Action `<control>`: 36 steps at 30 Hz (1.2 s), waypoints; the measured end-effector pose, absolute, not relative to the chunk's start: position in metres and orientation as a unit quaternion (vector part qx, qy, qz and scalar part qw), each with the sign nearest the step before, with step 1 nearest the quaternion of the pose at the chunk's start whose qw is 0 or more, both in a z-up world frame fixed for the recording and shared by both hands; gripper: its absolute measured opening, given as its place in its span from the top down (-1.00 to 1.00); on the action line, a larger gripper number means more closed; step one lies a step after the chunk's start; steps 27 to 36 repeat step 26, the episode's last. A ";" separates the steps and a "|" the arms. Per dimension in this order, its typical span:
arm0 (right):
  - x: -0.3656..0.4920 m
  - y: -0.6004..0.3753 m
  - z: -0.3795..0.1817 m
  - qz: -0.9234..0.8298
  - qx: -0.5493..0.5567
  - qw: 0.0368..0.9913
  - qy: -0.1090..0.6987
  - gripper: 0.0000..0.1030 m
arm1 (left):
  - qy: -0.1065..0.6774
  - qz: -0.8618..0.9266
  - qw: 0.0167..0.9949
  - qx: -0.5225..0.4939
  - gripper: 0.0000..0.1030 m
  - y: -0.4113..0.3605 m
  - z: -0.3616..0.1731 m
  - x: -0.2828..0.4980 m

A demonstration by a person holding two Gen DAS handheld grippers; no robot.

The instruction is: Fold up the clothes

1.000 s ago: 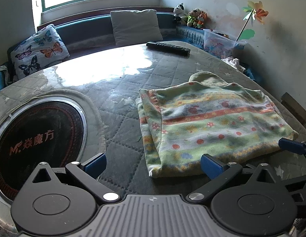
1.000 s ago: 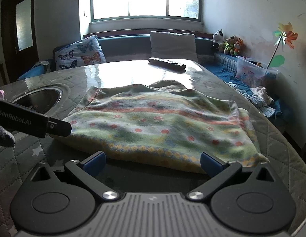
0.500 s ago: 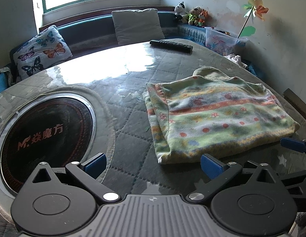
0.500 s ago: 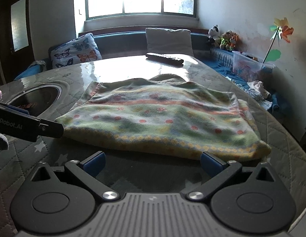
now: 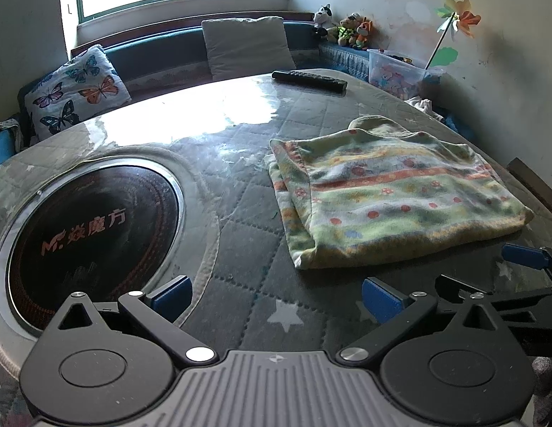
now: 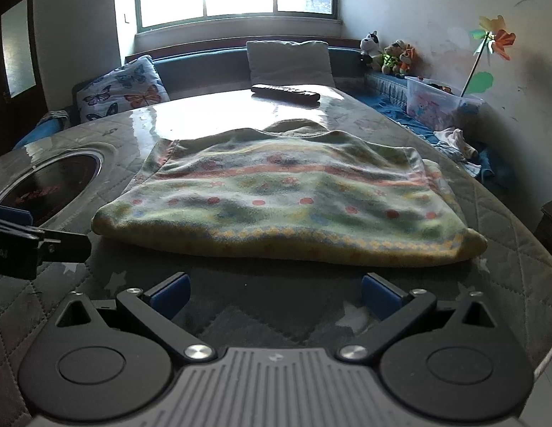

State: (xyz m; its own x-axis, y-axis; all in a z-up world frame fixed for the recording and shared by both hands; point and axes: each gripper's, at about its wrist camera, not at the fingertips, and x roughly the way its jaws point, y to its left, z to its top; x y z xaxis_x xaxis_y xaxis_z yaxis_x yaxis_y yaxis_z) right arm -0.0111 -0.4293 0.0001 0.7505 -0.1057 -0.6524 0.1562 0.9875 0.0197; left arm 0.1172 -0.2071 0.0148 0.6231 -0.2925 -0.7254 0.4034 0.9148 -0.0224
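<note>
A folded fleece garment [image 5: 393, 192] with green, orange and yellow stripes and red dots lies flat on the quilted table; it also shows in the right wrist view [image 6: 290, 195]. My left gripper [image 5: 276, 295] is open and empty, hovering short of the garment's near left corner. My right gripper [image 6: 274, 291] is open and empty, just in front of the garment's near hem. The right gripper's blue fingertip [image 5: 521, 254] shows at the right edge of the left wrist view. The left gripper's body [image 6: 26, 245] shows at the left of the right wrist view.
A round black induction plate [image 5: 87, 227] is set into the table [image 5: 240, 249] at the left. A black remote [image 5: 309, 80] lies at the far edge. Cushions [image 5: 74, 92], soft toys [image 5: 347, 28] and a plastic box [image 5: 397, 71] line the bench behind.
Both grippers have drawn back from the garment toward the near edge of the table. The garment lies still and both grippers stay open.
</note>
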 end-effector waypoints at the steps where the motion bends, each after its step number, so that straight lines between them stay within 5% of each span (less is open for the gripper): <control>1: -0.012 -0.428 0.000 -0.071 0.036 0.935 0.346 -1.00 | 0.389 -0.194 0.898 0.071 -1.00 -0.206 0.015 0.116; 36: -0.022 -0.412 -0.001 -0.082 0.037 0.932 0.350 -1.00 | 0.392 -0.199 0.896 0.064 -1.00 -0.197 0.008 0.092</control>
